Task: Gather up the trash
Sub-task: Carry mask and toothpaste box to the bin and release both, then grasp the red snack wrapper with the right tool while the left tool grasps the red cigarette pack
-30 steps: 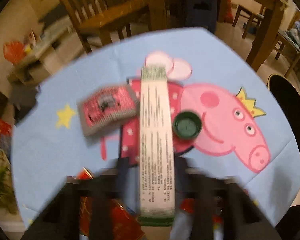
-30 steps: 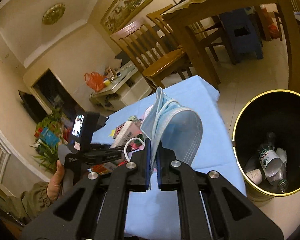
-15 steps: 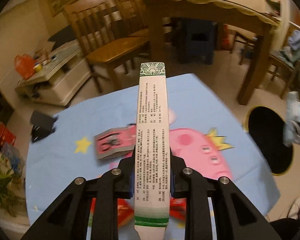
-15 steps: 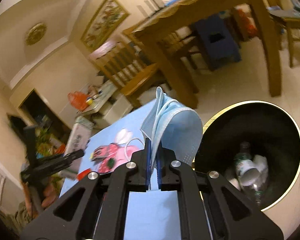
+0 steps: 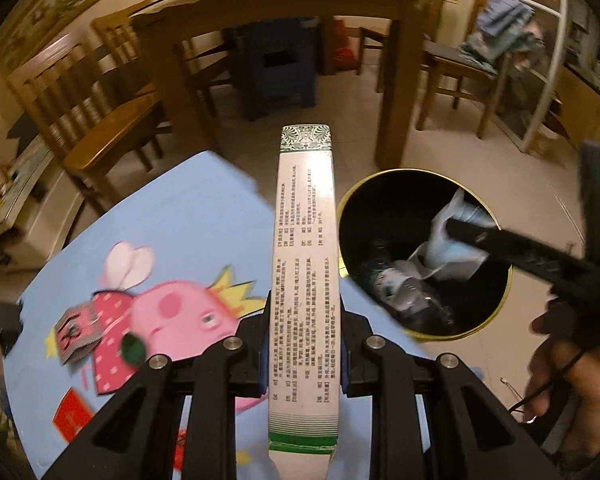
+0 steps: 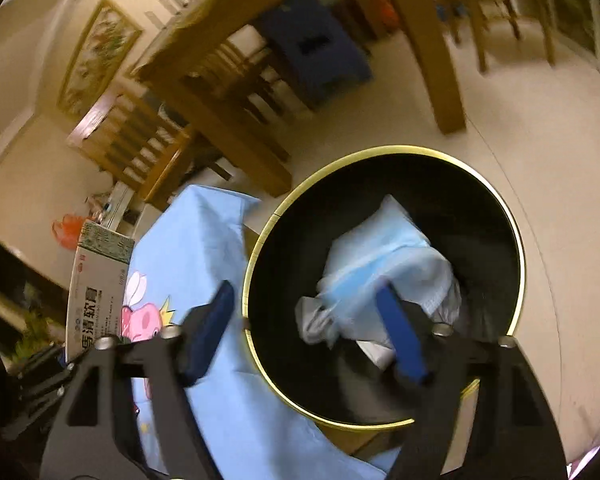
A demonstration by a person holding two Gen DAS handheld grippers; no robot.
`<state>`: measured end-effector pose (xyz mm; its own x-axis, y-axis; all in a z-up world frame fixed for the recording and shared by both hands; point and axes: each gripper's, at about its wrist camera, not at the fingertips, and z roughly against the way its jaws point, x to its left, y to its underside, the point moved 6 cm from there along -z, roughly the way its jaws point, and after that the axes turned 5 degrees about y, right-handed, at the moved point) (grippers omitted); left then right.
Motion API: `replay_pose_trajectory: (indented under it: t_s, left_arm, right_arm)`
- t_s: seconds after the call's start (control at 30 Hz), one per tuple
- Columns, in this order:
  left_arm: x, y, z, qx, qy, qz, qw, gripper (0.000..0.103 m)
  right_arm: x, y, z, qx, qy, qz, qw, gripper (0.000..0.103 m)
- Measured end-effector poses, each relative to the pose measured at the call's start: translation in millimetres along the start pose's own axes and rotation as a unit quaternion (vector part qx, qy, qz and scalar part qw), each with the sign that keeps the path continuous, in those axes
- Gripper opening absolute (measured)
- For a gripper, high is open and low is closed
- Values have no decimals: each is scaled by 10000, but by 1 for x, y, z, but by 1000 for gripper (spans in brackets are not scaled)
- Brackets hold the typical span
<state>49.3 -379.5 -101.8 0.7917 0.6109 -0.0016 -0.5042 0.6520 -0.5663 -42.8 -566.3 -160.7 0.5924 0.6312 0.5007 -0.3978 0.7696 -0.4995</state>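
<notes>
The left gripper [image 5: 302, 344] is clenched on a long white-and-green cardboard box [image 5: 305, 280] whose long axis points straight ahead. The black gold-rimmed bin [image 5: 496, 320] sits on the floor just to its right, past the blue table's [image 5: 188, 216] edge. Over that bin, the right gripper [image 6: 304, 328] has just been opening, and the pale blue face mask [image 6: 380, 272] hangs loose inside the rim against one finger.

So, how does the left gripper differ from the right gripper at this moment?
The left gripper is shut on the long white box; the right gripper is open, its jaws just having been opening, with nothing pressed between them. The left is above the blue tablecloth; the right is over the black bin, where the blue face mask drops.
</notes>
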Motion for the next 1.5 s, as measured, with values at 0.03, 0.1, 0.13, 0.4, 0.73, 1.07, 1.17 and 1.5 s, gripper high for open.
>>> replay_pose_trajectory:
  t_s: [0.03,0.1,0.13,0.4,0.73,1.07,1.17,1.5]
  left_arm:
    - [-5,-1,-3,20,39,-35,10000,23]
    - [-17,0,-12,76,93,-114,9999,23]
    - [-23,-1,-18,118,111,-164,9997,23]
    - [-67,-19,-43,189,203,-520,9983,24]
    - [-101,-30,-37,-113,174,-832,9963,54]
    - [-62,-10,6,-348,-24,-618,9975,59]
    - [-48,-3,22,-456,-85,-509,9976,60]
    - [19,28,84,-902,-461,-91,9948,70]
  right_arm:
    - [-6,-2,4,-90,-12,-92,9999,63]
    - [-12,-7,15,-365,8,-192,9991,63]
    - [-16,-9,22,-519,-32,-257,9983,63]
    - [-63,-22,66,-1411,123,-1090,9839,76]
    - [-108,-19,89,-1580,244,-1547,9749,80]
    - [-81,-16,72,-1449,668,-1169,9802,86]
    - [-72,-14,69,-1428,846,-973,9813,87]
    - [7,2,46,-1183,895,532,9875,87]
